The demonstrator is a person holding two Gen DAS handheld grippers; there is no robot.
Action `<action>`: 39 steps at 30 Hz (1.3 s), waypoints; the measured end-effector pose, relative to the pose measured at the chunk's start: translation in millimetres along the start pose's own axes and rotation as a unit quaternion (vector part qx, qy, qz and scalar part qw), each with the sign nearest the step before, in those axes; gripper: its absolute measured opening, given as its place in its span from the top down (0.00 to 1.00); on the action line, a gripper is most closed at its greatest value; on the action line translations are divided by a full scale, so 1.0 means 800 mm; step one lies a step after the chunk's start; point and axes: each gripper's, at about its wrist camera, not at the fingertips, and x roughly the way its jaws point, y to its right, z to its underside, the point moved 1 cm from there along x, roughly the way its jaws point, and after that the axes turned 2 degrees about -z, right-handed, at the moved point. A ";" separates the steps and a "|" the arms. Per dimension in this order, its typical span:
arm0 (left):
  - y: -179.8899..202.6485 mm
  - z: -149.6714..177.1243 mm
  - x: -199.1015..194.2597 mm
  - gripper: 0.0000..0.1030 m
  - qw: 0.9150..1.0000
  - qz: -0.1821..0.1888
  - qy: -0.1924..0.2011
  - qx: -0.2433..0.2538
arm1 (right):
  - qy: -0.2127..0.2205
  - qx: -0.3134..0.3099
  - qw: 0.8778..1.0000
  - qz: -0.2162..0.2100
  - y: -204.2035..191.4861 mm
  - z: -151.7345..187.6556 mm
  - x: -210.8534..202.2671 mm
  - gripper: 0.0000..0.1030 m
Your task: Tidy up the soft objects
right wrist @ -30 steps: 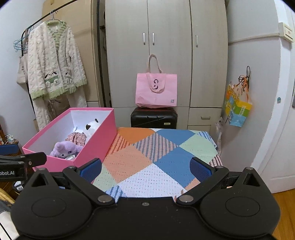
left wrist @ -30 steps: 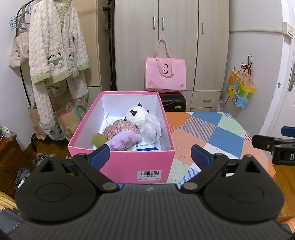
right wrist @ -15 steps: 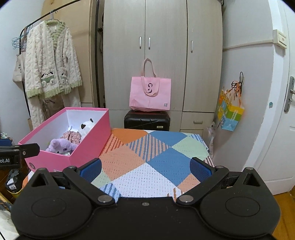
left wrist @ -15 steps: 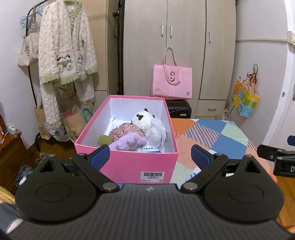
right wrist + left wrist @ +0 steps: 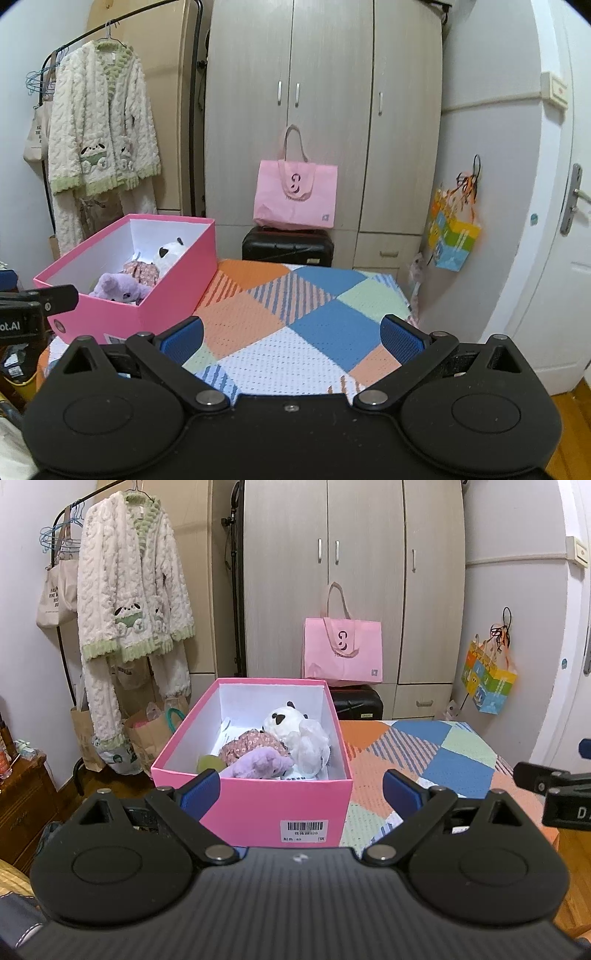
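Looks near done: plush toys [image 5: 275, 744] sit in pink box [image 5: 255, 805], centre frame; bench [image 5: 295, 332] bare. Left gripper [image 5: 300, 788] and right gripper [image 5: 291, 334] both released, empty.

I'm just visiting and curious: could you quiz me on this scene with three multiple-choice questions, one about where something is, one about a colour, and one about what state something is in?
1. Where does the purple plush toy lie?
A. On the patchwork cloth
B. In the pink box
C. In the pink bag

2. What colour is the panda toy?
A. White with black
B. Brown
C. Green

3. How does the left gripper stand?
A. Shut on a toy
B. Shut on nothing
C. Open, holding nothing

Answers:
1 B: the purple plush toy rests inside the pink box, near its front wall.
2 A: the panda toy is white with black ears and eye patches.
3 C: the left gripper has its jaws wide apart with no toy between them.
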 end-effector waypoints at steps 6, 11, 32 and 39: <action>0.001 0.000 -0.001 0.07 1.000 -0.002 0.001 0.002 | 0.010 -0.007 1.000 0.006 -0.001 -0.002 -0.005 0.00; 0.002 0.001 0.003 0.07 1.000 -0.002 -0.003 0.005 | 0.012 -0.008 1.000 0.011 -0.001 0.000 -0.002 0.00; 0.002 0.005 0.009 0.00 1.000 -0.012 -0.009 0.009 | 0.006 -0.010 1.000 0.021 0.002 0.004 0.008 0.00; 0.001 0.005 0.007 0.00 1.000 -0.016 -0.007 0.012 | 0.005 -0.009 1.000 0.021 0.003 0.005 0.008 0.00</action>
